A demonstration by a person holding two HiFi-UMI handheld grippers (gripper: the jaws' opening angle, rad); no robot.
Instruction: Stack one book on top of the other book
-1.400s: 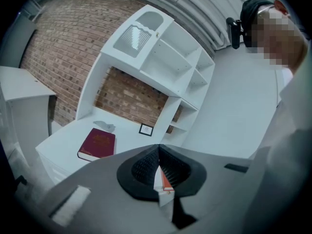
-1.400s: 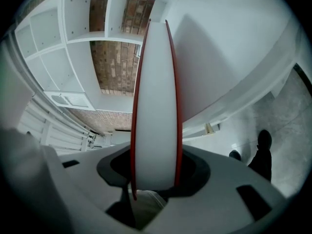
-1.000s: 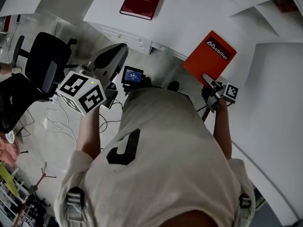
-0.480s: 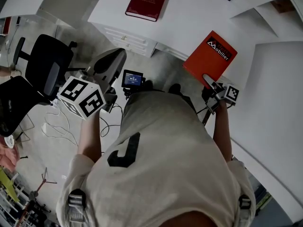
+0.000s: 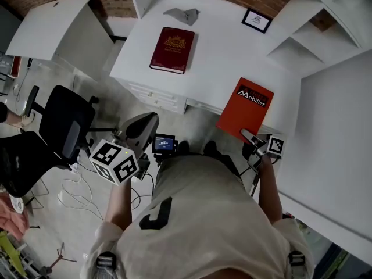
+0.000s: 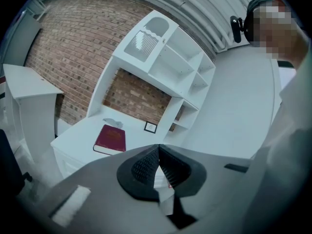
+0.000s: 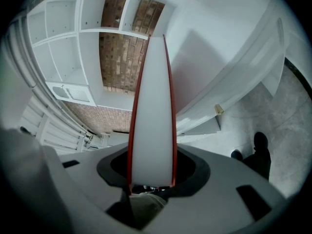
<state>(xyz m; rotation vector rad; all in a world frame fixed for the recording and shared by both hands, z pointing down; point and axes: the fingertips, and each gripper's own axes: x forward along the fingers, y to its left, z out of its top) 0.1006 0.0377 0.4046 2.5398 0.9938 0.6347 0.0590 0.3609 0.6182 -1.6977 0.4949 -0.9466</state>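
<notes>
Orange book (image 5: 245, 108): smooth card cover with a slight sheen; its page edge looks to me like matt white paper. Dark red book (image 5: 172, 50): matt, cloth-like cover with a gilt stamp. Desk (image 5: 232, 45): smooth matt white; whether paint or laminate I cannot tell. Wall (image 6: 63, 57): rough bare brick. Left gripper (image 6: 159, 146): matt grey plastic shell; pads (image 6: 143, 166) black, finely ribbed. Person's shirt (image 5: 203, 214): pale matt cloth.

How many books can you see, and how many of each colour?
dark red book: 1
orange book: 1
Total: 2 books
</notes>
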